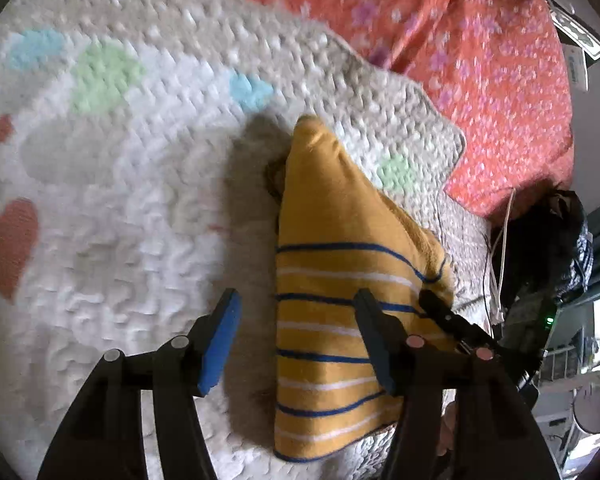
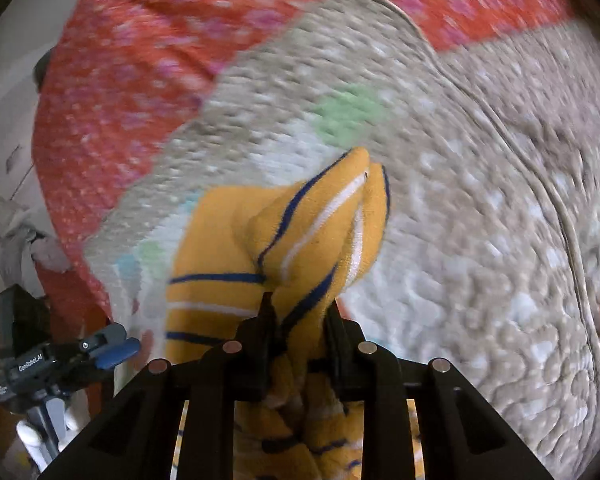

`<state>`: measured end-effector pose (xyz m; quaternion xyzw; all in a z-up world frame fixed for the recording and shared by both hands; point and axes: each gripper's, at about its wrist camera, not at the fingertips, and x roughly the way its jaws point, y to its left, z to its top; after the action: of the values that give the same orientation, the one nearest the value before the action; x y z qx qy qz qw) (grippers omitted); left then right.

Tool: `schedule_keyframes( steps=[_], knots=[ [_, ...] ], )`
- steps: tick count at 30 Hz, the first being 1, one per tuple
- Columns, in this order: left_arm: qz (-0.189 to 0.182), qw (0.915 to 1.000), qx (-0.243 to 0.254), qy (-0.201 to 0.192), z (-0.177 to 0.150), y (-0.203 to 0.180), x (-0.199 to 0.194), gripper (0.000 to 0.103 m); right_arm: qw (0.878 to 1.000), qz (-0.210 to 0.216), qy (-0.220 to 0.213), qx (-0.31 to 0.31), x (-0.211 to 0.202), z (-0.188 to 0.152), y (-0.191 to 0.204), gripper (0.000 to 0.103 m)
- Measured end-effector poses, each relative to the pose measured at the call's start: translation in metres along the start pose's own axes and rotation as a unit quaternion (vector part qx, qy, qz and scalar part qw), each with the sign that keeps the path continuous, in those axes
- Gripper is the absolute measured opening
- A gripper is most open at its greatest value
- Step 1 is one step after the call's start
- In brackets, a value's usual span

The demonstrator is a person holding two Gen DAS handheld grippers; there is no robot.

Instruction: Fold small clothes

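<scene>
1. Yellow striped garment (image 2: 300,232) is clamped in the right gripper (image 2: 300,312), jaws narrowed on a bunched fold lifted off the bed.
2. Left gripper (image 1: 296,340) hangs open, nothing pinched; the garment's edge lies between its fingers.
3. Beneath: white quilted blanket (image 1: 140,240) with hearts, over an orange floral sheet (image 1: 480,60).

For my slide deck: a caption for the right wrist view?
Right tool pinches a bunched yellow striped garment above the quilted blanket.
</scene>
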<state>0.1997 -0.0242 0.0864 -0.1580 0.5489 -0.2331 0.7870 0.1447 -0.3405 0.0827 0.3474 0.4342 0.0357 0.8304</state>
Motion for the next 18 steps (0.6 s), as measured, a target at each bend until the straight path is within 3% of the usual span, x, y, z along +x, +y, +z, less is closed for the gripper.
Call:
schedule_keyframes(
  steps=[4, 8, 10, 12, 13, 14, 18],
  knots=[
    [0.007, 0.9994, 0.031, 0.011, 0.003, -0.015, 0.031, 0.073, 1.0, 0.019, -0.004, 0.006, 0.004, -0.002, -0.017, 0.036],
    [0.006, 0.9976, 0.061, 0.03, 0.009, -0.032, 0.058, 0.081, 1.0, 0.024, -0.001, 0.002, 0.013, -0.001, -0.025, 0.06],
    [0.006, 0.9966, 0.069, 0.045, 0.009, -0.04, 0.073, 0.085, 0.999, 0.032, 0.006, 0.009, 0.022, 0.001, -0.029, 0.06],
    [0.026, 0.9957, 0.057, 0.068, 0.009, -0.041, 0.084, 0.074, 0.998, 0.052, 0.017, 0.02, 0.031, 0.003, -0.032, 0.053],
    [0.033, 0.9961, 0.039, 0.071, 0.009, -0.037, 0.087, 0.053, 0.997, 0.064, 0.021, 0.025, 0.033, 0.004, -0.031, 0.037],
    [0.032, 0.9968, 0.026, 0.068, 0.009, -0.034, 0.083, 0.045, 0.996, 0.079, 0.026, 0.031, 0.033, 0.004, -0.028, 0.034],
    [0.01, 0.9987, 0.017, 0.048, 0.011, -0.033, 0.05, 0.038, 0.996, 0.092, 0.006, -0.01, 0.014, 0.005, 0.005, 0.03]
  ],
)
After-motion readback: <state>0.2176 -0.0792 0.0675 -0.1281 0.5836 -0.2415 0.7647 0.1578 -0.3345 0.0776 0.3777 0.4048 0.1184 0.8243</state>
